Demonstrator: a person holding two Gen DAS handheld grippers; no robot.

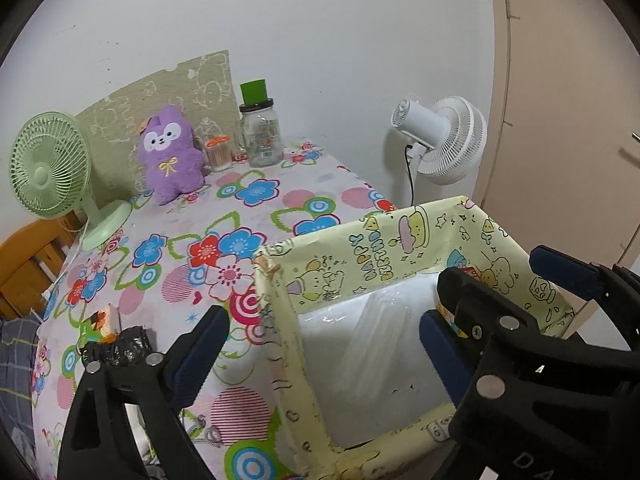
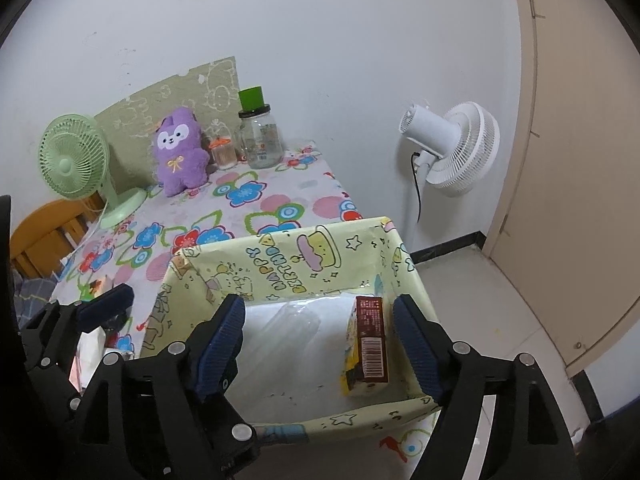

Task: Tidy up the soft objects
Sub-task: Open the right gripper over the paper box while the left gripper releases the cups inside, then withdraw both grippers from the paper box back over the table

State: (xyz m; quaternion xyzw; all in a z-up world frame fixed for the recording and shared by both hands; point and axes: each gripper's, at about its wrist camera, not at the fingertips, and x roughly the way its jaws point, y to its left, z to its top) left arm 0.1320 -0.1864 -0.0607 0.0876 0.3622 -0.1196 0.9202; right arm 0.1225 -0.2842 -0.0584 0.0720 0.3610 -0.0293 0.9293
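A yellow cartoon-print box (image 1: 360,252) (image 2: 288,264) stands at the table's near right corner. A brown and yellow packet (image 2: 366,344) lies inside it on clear plastic. My right gripper (image 2: 320,340) is open and empty just above the box, beside the packet. My left gripper (image 1: 320,344) is open and empty over the box's left wall. The right gripper (image 1: 560,280) shows at the right of the left wrist view. A purple plush toy (image 1: 170,156) (image 2: 180,152) sits upright at the table's far side. A crumpled black bag (image 1: 116,346) and a small colourful packet (image 1: 106,318) lie at the near left.
A green desk fan (image 1: 52,168) (image 2: 76,156) stands at the far left. A glass jar with a green cap (image 1: 262,132) (image 2: 258,136) and a small orange-lidded jar (image 1: 218,154) stand at the back. A white floor fan (image 2: 452,148) stands beyond the table's right edge. A door (image 2: 580,160) is at right.
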